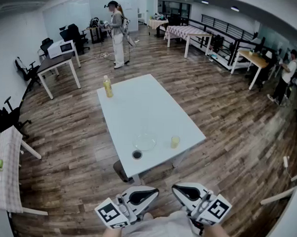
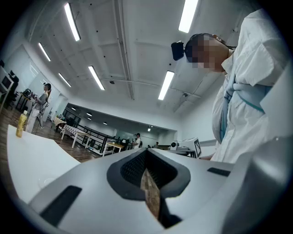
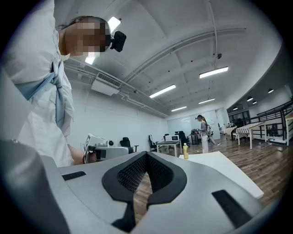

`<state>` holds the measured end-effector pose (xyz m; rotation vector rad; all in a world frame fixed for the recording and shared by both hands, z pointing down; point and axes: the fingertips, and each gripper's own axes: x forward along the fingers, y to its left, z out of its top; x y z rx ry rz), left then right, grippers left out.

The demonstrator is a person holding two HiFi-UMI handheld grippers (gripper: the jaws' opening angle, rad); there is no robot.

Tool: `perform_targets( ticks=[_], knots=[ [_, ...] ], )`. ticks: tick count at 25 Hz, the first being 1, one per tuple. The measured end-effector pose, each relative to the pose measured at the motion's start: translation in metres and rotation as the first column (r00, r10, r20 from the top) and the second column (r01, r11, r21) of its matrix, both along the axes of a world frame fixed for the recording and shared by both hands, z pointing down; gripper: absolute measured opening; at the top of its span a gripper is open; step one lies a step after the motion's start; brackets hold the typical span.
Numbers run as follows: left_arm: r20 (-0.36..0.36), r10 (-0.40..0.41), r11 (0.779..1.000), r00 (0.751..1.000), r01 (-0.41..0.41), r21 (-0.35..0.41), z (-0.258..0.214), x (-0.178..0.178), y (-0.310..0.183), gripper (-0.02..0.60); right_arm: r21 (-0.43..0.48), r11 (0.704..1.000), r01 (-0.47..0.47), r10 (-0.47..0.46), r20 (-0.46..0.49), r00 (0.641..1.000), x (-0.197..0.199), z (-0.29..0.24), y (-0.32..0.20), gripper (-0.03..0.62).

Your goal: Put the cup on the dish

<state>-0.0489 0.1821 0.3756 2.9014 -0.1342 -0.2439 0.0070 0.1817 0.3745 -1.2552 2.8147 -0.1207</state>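
Table (image 1: pixel 139 105) holds cup (image 1: pixel 175 142), well beyond right claw (image 1: pixel 181 190).

The head camera looks forward and steeply down from over the wearer's body. The left gripper (image 1: pixel 145 194) and right gripper (image 1: pixel 185 192) sit close under it at the bottom edge, and the white table (image 1: pixel 139 110) lies farther ahead, seen whole. Each gripper camera sits low behind its own jaws, very near them, and looks about level, so ceiling fills its upper half. Both are angled inward: the left one catches the wearer's shirt (image 2: pixel 256 91) on its right side, the right one catches it on its left, and each sees the other gripper. All three views share the table, the yellow bottle (image 1: pixel 108 86) and a standing person (image 1: pixel 117 34) far off.
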Motion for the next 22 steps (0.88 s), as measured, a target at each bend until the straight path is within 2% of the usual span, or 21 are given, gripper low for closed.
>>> perform_targets(
  ticks=[13,22],
  knots=[
    [-0.015,-0.008,1.000,1.000,0.007,-0.005,-0.006,-0.004,-0.006,0.002,-0.010,1.000,0.008,-0.008,-0.004,1.000,-0.002,-0.001,-0.004,0.029],
    [-0.009,-0.001,1.000,1.000,0.001,-0.016,-0.001,-0.005,-0.005,0.002,0.010,0.999,0.049,-0.050,0.022,0.999,-0.011,-0.005,-0.003,0.032]
  ],
)
